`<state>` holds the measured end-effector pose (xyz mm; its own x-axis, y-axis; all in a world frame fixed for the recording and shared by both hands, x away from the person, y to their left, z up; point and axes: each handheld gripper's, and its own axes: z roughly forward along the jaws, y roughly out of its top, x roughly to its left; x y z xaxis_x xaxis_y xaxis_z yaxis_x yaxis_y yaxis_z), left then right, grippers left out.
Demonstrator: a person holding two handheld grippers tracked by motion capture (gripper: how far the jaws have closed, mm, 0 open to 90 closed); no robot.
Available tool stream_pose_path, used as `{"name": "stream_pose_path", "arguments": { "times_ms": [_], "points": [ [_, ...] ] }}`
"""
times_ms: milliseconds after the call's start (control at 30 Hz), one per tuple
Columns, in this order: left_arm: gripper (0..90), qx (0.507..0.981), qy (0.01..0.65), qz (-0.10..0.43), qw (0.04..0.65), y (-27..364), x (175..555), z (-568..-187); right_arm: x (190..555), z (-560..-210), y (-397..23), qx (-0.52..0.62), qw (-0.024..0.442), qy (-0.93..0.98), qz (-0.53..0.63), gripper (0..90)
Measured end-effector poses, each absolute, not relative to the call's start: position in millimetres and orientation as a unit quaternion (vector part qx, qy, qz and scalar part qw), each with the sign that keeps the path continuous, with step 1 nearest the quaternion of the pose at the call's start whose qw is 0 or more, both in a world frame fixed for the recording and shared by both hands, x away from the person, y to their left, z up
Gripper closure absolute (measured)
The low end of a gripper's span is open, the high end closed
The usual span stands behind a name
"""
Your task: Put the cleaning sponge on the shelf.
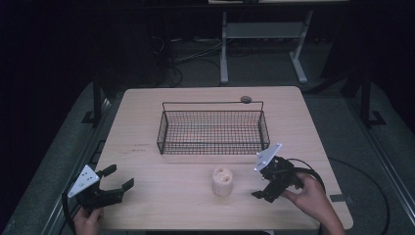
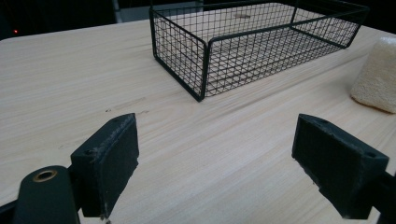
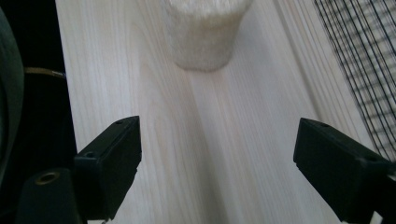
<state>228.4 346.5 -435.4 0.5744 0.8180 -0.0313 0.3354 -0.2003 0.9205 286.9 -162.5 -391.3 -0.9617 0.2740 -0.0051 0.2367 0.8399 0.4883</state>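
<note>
While both tongs rest low over the wooden table, the scene reads as follows.

Loofah sponge: a pale, cream-coloured cylinder standing upright on the table, in front of the wire basket and apart from it; its top face is pitted with holes. In the right gripper view it stands straight ahead of the jaws, with bare wood between.

Right tongs: the right tongs sit just to the right of the sponge, not touching it, jaws spread wide with nothing between them; they point toward the sponge. The person's right hand holds the body from behind.

Left tongs: the left tongs lie near the table's front left corner, well apart from the sponge, jaws wide and empty. The left hand grips them at the table's edge.

Wire basket: a black, rectangular mesh basket in the middle of the table, behind the sponge. In the left gripper view its near corner stands ahead of the jaws, the sponge at the right edge.

Small round thing: a grey disc on the table just behind the basket's far rim; what it is I cannot tell.
</note>
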Motion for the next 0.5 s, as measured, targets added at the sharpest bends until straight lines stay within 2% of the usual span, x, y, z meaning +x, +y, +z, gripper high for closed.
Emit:
{"name": "stream_pose_path", "arguments": {
  "times_ms": [500],
  "points": [
    [13.9, 0.736, 0.391, 0.242, 0.496, 346, 228, -435, 300, -388, -131, 0.111, 0.017, 0.965, 0.235, 15.0]
  ]
}}
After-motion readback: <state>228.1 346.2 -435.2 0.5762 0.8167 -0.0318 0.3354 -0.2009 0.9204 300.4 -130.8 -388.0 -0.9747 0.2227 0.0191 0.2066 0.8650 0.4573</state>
